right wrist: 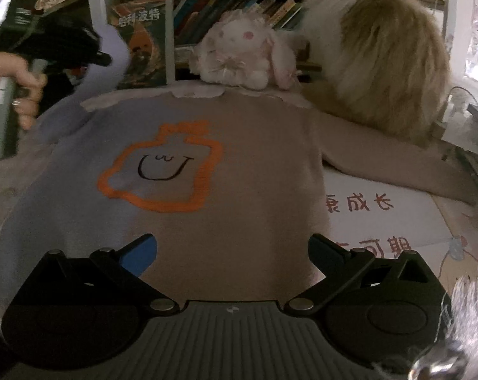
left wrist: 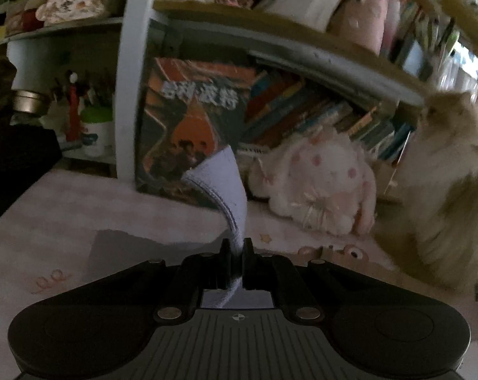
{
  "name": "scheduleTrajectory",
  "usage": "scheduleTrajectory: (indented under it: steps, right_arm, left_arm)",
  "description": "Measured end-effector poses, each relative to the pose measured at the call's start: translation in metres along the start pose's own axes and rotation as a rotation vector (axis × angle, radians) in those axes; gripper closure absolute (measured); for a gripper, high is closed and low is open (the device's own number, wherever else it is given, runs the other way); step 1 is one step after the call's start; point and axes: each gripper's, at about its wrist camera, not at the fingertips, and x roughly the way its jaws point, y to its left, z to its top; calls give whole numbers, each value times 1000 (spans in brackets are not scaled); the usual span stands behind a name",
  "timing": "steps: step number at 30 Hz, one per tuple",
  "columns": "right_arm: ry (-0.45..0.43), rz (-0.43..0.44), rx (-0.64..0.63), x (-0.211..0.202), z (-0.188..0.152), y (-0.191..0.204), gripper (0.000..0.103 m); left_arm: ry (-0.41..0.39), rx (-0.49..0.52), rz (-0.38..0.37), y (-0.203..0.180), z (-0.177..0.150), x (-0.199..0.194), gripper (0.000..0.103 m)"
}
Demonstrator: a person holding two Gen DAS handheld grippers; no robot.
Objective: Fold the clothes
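Sweatshirt (right wrist: 239,164), beige with an orange outline print of a smiling figure, spread flat on the table (right wrist: 4,196) directly ahead of the right gripper (right wrist: 232,253), whose jaws stand wide apart over the lower hem with nothing between them. One sleeve (right wrist: 397,158) lies out to that gripper's right, across a printed white sheet (right wrist: 381,215). Opposite sleeve lifted: its ribbed cuff (left wrist: 226,190) rises from the left gripper (left wrist: 237,247), jaws clamped together on the fabric. A person's hand (right wrist: 14,85) holds that gripper up at the far left of the right wrist view. Beyond the sweatshirt: white plush rabbit (right wrist: 242,50), long-haired cat (right wrist: 390,72) to its right. Bookshelf (left wrist: 270,38) behind, its compartment holding a row of leaning books (left wrist: 318,117) and one large boxed volume (left wrist: 188,120). Green-lidded white pot (left wrist: 96,129) to the far left, holding pens, blurred.
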Motion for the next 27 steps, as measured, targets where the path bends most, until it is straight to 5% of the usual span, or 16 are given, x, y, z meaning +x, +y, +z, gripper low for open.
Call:
scheduleTrajectory:
  steps: [15,19,24,27]
  right_arm:
    - [32,63,-26,5,-1,-34,0]
    - [35,58,-9,6,-2,-40,0]
    - [39,70,-2,8,-1,-42,0]
    - [35,81,-5,9,0,-41,0]
  left_arm:
    - [122,87,88,-60,-24,46,93]
    - [162,74,-46,-75,-28,45,53]
    - [122,122,-246,-89,-31,12,40]
    - [57,261,-183,-91,-36,-8,37]
